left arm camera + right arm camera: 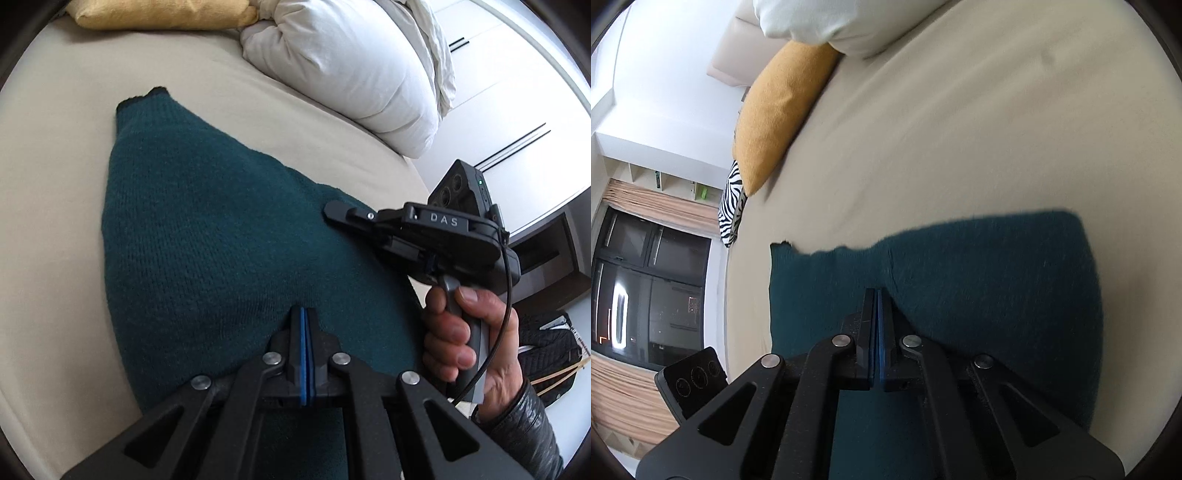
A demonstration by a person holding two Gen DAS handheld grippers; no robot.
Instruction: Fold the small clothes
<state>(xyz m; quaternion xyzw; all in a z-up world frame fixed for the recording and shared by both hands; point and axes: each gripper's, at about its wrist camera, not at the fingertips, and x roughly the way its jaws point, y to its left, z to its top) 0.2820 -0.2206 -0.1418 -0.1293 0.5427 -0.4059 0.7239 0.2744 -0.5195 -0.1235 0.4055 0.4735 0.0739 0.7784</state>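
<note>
A: Left gripper (304, 321) first. State?

B: Fingers were pressed together, blue pads touching, tips down against the teal knit sweater (207, 236). Whether any cloth was pinched between them, couldn't tell.

A: And the sweater's direction from that claw?

B: Started right at the fingertips and ran away from them, long axis going forward and a bit left. It narrowed to a dark-edged tip at the far end. Lay flat on the beige bed sheet (55, 240).

A: Right gripper?

B: In the left wrist view the right gripper (334, 212) sat ahead and to the right of the left claw, lying sideways, fingers pointing left over the sweater's right edge. Right hand (465, 339) was wrapped around its handle, thumb on top, black jacket cuff at the wrist.

A: Its own camera?

B: Same story, right gripper (877, 295) was closed, pads together, tips on the sweater (979, 295). Cloth between them or not, couldn't tell. From there the fabric spread wide to the right, shorter to the left, its far edge just past the tips.

A: Further out?

B: Bare sheet (960, 129) beyond the garment, then a mustard cushion (775, 114) far left, a zebra-print piece (731, 206) beside it, and a white pillow (827, 22) at the far end. Left view showed the same white pillow (351, 66) far right.
</note>
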